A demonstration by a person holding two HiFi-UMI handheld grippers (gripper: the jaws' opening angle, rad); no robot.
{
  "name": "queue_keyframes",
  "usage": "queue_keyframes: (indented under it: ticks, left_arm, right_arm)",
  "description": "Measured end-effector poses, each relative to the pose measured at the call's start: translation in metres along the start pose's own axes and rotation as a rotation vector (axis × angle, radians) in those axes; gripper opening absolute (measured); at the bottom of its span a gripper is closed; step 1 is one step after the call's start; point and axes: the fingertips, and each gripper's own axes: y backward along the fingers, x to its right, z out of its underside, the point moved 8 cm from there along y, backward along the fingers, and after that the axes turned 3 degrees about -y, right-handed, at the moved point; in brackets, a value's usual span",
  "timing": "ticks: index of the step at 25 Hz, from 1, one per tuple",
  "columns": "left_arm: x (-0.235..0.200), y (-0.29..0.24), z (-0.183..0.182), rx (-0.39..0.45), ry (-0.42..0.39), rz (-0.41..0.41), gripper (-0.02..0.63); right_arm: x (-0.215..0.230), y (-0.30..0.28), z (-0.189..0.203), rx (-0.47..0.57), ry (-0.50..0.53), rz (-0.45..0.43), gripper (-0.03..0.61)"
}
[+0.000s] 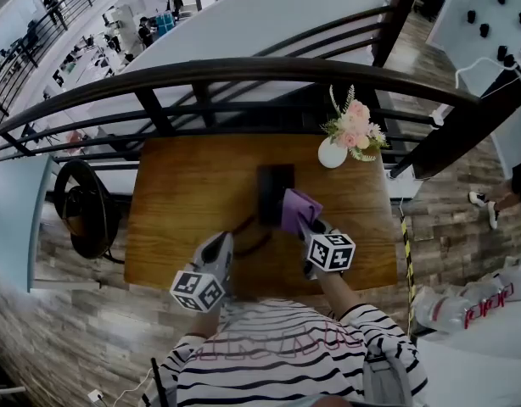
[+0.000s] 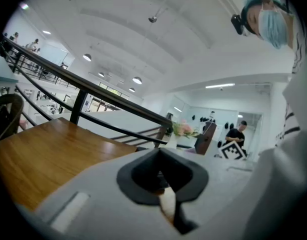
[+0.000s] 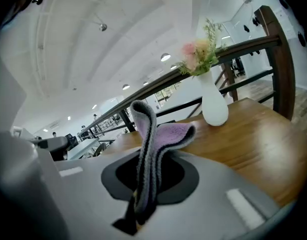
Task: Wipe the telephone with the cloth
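Striped shirt (image 1: 277,359) nearest me, at bottom of head view. Just beyond it, 2 grippers over near part of wooden table (image 1: 176,185). Telephone (image 1: 276,192) black, mid-table, long axis running near to far; I cannot tell which end is which. Left gripper (image 1: 221,242) sits near left of telephone, jaws pressed together, nothing between them. Right gripper (image 1: 301,220) has jaws clamped on folded purple cloth (image 1: 299,206), which sits at telephone's near right edge; I cannot confirm contact. White vase (image 1: 332,153) with pink flowers (image 1: 358,125) stands far right, apart from telephone.
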Motion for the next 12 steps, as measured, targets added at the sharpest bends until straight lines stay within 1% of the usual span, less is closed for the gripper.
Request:
queue_keyframes:
  ticks: [3, 6, 12]
  left_arm:
    - [0.005, -0.002, -0.003, 0.012, -0.012, 0.008, 0.002]
    - [0.012, -0.003, -0.004, 0.022, -0.017, 0.020, 0.002]
    - [0.034, 0.000, 0.008, 0.026, -0.017, 0.038, 0.002]
  right_arm:
    - [-0.017, 0.019, -0.010, 0.046, 0.013, -0.046, 0.035]
    - [-0.029, 0.039, -0.015, 0.089, 0.004, -0.081, 0.035]
    - [-0.031, 0.080, -0.011, 0.125, -0.014, -0.102, 0.035]
